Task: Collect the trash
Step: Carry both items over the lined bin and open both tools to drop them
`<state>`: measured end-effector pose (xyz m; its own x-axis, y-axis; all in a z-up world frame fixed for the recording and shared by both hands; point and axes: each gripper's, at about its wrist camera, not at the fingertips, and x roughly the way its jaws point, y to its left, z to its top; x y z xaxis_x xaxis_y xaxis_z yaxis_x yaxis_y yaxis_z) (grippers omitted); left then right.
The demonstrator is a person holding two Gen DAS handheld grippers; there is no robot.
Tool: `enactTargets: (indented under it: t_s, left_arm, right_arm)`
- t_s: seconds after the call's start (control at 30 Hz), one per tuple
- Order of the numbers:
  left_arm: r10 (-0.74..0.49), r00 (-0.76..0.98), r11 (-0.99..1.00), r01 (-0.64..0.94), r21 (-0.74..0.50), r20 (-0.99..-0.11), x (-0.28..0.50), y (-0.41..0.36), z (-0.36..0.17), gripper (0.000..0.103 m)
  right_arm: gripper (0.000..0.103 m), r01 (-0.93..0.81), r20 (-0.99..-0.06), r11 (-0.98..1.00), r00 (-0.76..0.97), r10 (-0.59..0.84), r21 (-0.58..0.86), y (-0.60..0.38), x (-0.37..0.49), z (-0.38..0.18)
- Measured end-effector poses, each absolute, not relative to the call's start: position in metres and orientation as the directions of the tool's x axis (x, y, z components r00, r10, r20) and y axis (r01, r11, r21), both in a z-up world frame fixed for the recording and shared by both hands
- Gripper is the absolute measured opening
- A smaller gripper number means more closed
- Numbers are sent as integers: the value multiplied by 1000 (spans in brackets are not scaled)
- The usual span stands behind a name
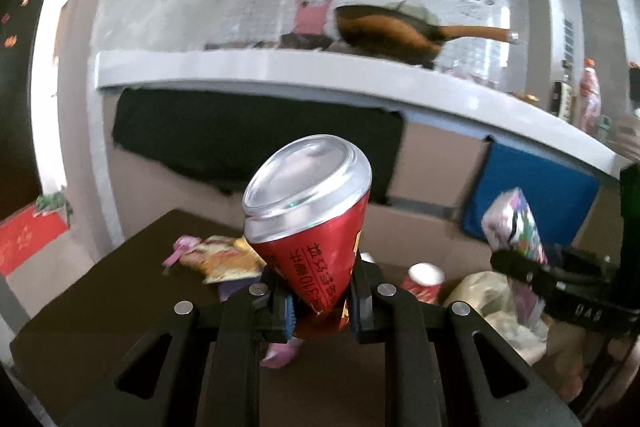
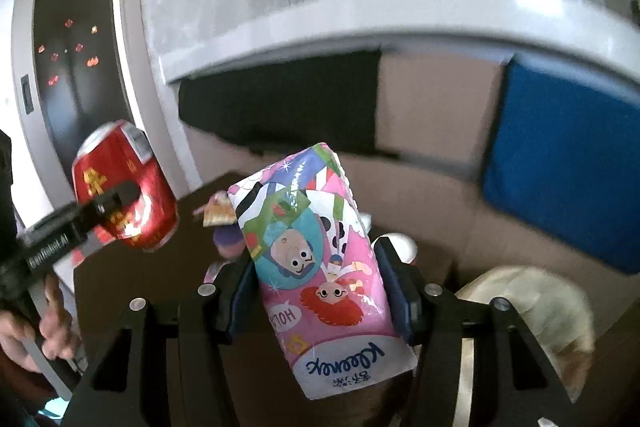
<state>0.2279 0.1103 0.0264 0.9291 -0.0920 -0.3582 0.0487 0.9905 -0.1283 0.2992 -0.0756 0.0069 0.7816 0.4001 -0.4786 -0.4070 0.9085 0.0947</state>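
2 pieces of trash lifted, more left on the table

The left gripper [image 1: 320, 303] clamps a red can [image 1: 316, 231]; the right gripper [image 2: 320, 291] grips a tissue pack [image 2: 316, 259]. Wrappers [image 1: 220, 255] and a cup [image 1: 424, 281] remain on the dark table [image 1: 80, 307].

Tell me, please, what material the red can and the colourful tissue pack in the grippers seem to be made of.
Red can: probably thin aluminium, glossy printed wall, bare silvery domed base with bright reflections.
Tissue pack: seemingly soft plastic film, shiny, with wrinkles and glare over the cartoon print; the contents are not visible.
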Motion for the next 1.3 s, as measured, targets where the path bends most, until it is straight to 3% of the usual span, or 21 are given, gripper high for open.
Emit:
enactTargets:
  t_s: [0.4,0.67,1.3]
  left_arm:
    - [-244,931,970,232,-75,-273,222,20,72,20]
    - [-335,903,941,334,-53,-268,229,-38,83,20]
    - [-404,815,910,404,-93,-416,283,-106,25,21]
  right_arm:
    - [53,-279,-380,960,886,264,17,-142,260,63]
    - [53,-184,-347,982,919,185,37,-194,246,81]
    - [53,-97,-402,987,905,142,130,-258,279,34]
